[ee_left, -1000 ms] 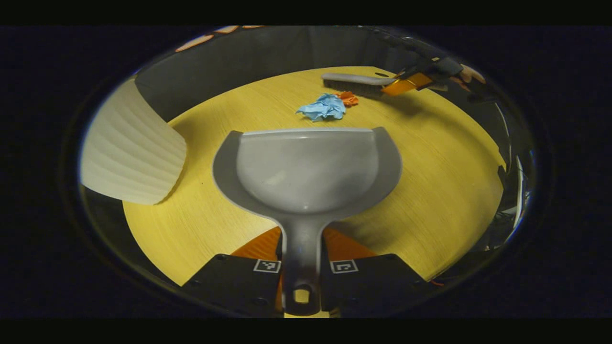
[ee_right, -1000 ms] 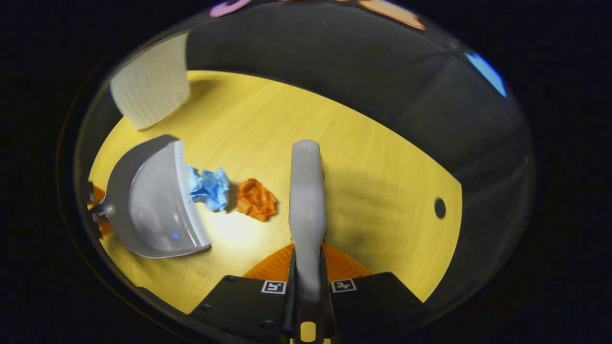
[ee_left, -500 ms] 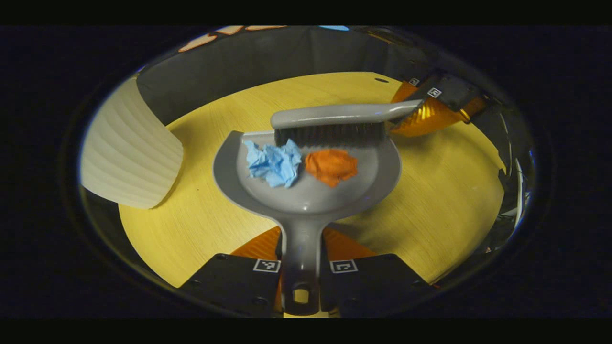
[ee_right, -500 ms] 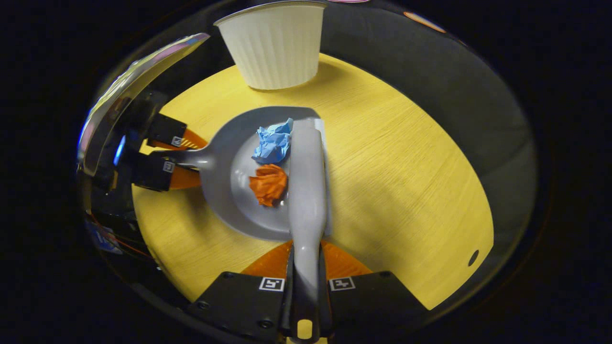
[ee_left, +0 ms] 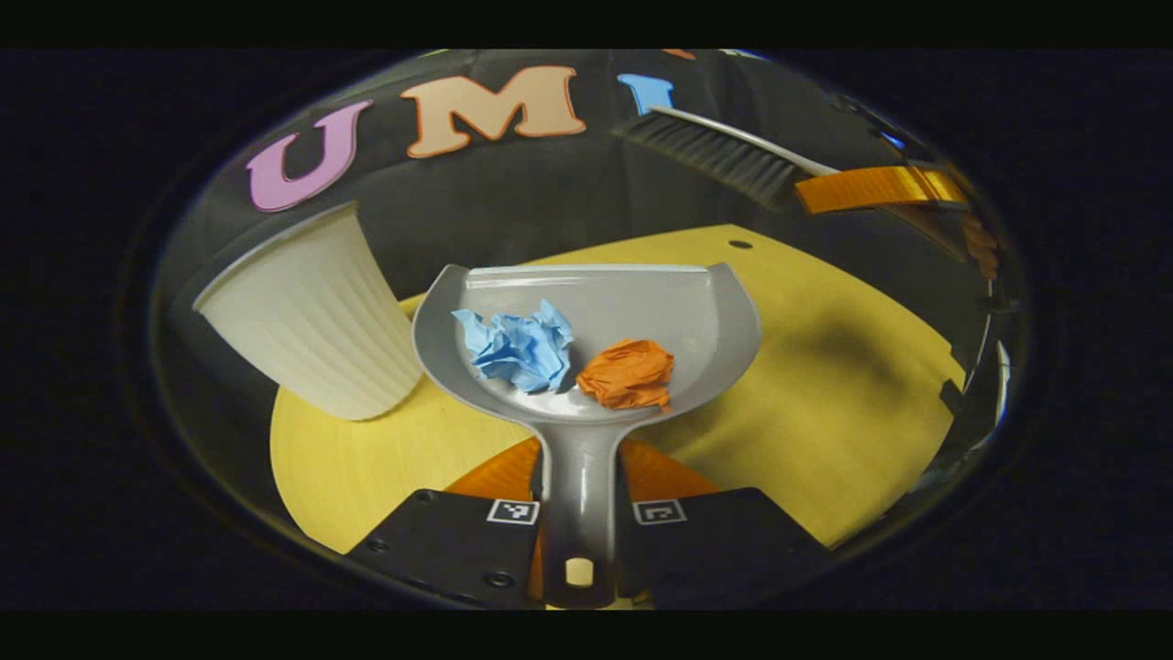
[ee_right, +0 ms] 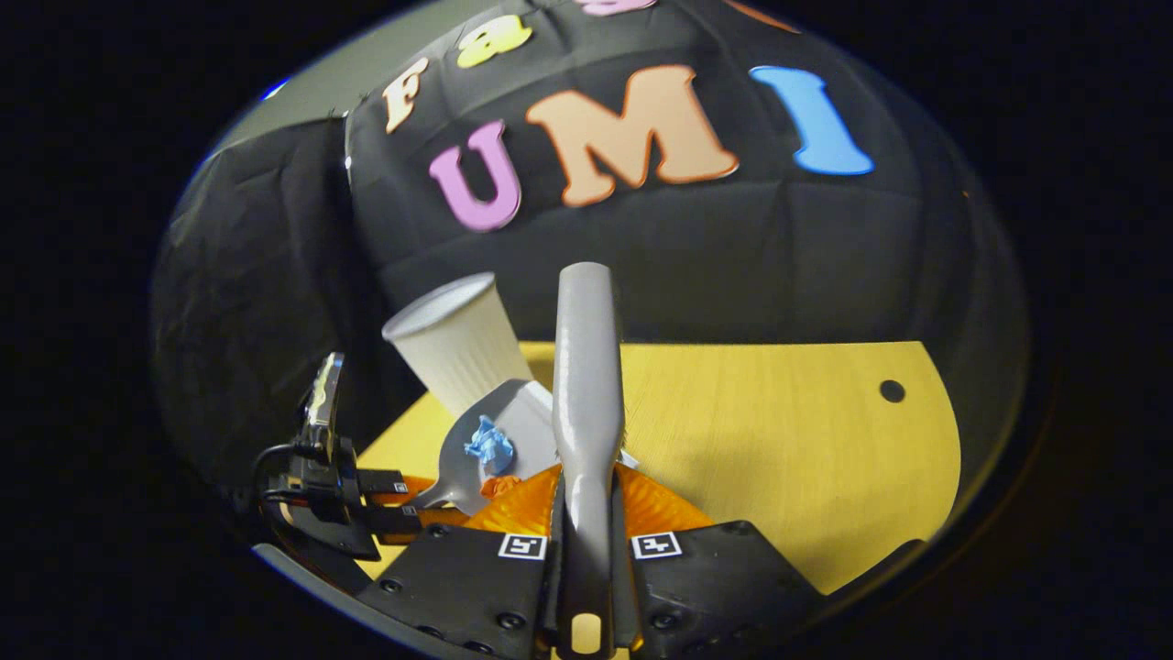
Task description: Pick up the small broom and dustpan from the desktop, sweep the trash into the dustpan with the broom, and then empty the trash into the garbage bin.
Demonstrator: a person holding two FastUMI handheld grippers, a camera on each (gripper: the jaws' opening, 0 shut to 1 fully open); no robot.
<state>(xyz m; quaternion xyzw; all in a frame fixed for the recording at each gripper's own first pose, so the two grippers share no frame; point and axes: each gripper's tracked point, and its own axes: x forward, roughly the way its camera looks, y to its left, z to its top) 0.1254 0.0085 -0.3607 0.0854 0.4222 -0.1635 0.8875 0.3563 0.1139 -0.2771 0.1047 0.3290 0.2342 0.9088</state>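
Dim, sharp — edges bowed, soft shadows.

Broom (ee_left: 724,151) up off the loaded dustpan (ee_left: 586,339) (pan tipped back).

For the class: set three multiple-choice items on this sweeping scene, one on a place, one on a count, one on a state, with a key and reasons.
1. Where are the paper balls?
A. On the desk
B. In the dustpan
C. In the bin

2. How many paper balls are there?
A. One
B. Two
C. Four

3. How does the left gripper stand?
A. Shut on the dustpan's handle
B. Open above the desk
C. Shut on the broom

Key:
1 B: the blue ball and orange ball lie inside the dustpan.
2 B: one blue, one orange.
3 A: the left gripper has both fingers against the handle; the right gripper holds the broom.
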